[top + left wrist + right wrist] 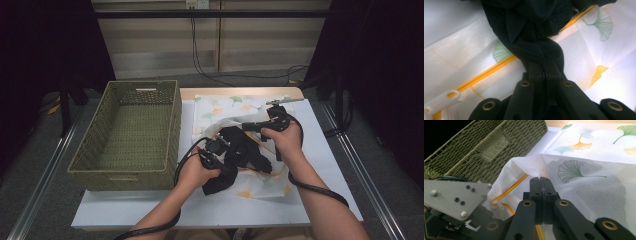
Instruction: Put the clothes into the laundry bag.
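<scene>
Here, the white rectangular table (320, 150) spreads out under everything; on its left side stands the large olive-green woven wicker basket (127, 135), open at the top, and in my right gripper view its handle-side wall (491, 150) rises just beyond the bag; beside the basket, to its right, lies the white mesh laundry bag printed with green and orange ginkgo leaves (220, 112), with a yellow zipper (486, 71) running along its edge and a small white zipper pull (441, 98) at the end of it; across the bag, between my two hands, sprawls the black crumpled cloth garment (247, 150), partly on the mesh and partly over its near edge; my left gripper (217, 162) has its jaws clamped on a twisted fold of that black garment (536, 53), the cloth pinched tight between the pads; my right gripper (541, 187) has its jaws pressed together on the thin white mesh of the bag (586, 192) near the zipper opening, holding that edge lifted off the table.
</scene>
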